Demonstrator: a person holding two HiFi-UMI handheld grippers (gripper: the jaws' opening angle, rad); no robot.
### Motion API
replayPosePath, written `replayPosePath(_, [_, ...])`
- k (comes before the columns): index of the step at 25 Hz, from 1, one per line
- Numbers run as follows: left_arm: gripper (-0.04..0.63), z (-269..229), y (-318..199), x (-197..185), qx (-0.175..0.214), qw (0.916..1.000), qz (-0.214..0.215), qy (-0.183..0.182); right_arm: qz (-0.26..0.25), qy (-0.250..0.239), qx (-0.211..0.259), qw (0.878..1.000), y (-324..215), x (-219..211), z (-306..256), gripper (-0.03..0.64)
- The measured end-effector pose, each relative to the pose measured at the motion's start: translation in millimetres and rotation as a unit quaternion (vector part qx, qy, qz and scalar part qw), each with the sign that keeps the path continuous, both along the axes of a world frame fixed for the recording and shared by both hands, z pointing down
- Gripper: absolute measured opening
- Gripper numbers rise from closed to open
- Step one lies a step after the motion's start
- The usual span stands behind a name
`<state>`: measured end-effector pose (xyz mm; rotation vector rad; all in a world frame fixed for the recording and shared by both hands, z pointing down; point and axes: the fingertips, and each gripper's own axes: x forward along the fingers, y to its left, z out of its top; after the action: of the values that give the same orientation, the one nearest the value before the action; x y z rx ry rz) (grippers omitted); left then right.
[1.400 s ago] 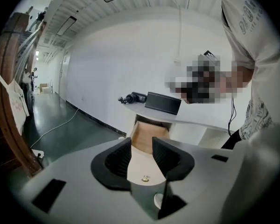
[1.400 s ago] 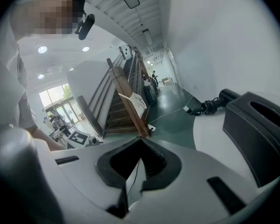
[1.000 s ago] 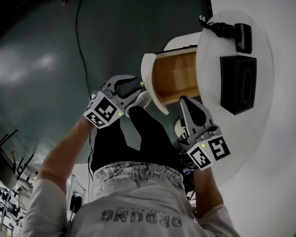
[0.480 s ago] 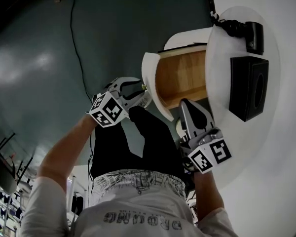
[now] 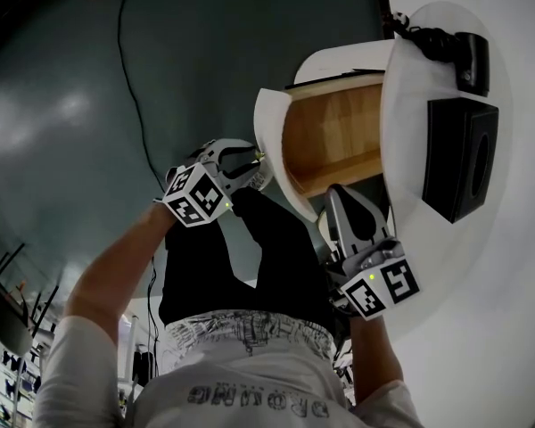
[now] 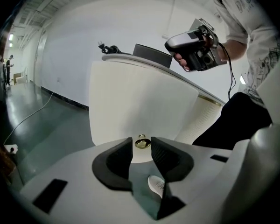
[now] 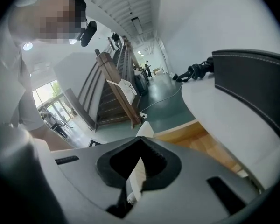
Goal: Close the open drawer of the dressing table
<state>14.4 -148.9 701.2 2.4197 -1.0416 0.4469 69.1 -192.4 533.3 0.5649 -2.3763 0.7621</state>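
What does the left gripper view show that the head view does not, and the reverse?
Only the left gripper view: the brass knob on the drawer front, close up, between the closing jaws of the left hand-held gripper, not yet pinched. Only the head view: the wooden inside of the drawer. Both: the right hand-held gripper, the black box on the table.

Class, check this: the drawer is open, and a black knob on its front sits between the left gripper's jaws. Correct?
The knob is brass-coloured, not black, as the left gripper view shows. The rest holds: drawer open, knob between the left gripper's closing jaws.
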Motion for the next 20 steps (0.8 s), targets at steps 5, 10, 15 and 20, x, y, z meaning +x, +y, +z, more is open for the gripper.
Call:
replayPosePath(5, [0.132, 4.8, 1.4, 4.7, 0.0, 0.9999, 0.016, 0.0, 0.01, 0.003, -0.006, 1.0, 3.3, 3.3, 4.5, 0.008])
replayPosePath(10, [0.124, 7.6, 1.3, 5.2, 0.003, 0.9997, 0.023, 0.002, 0.024, 0.008, -0.005, 1.0, 4.3, 6.7, 4.2, 0.008])
replayPosePath(15, [0.123, 6.9, -1.6, 6.2, 0.008, 0.9995, 0.032, 0.0, 0.041, 0.008, 0.003, 0.999, 3.4, 9.8, 0.2, 0.008])
replayPosePath(20, [0.123, 5.5, -11.0, 13.3, 0.009, 0.999, 0.043, -0.001, 0.064, 0.001, 0.011, 0.998, 2.6, 13.3, -6.9, 0.008])
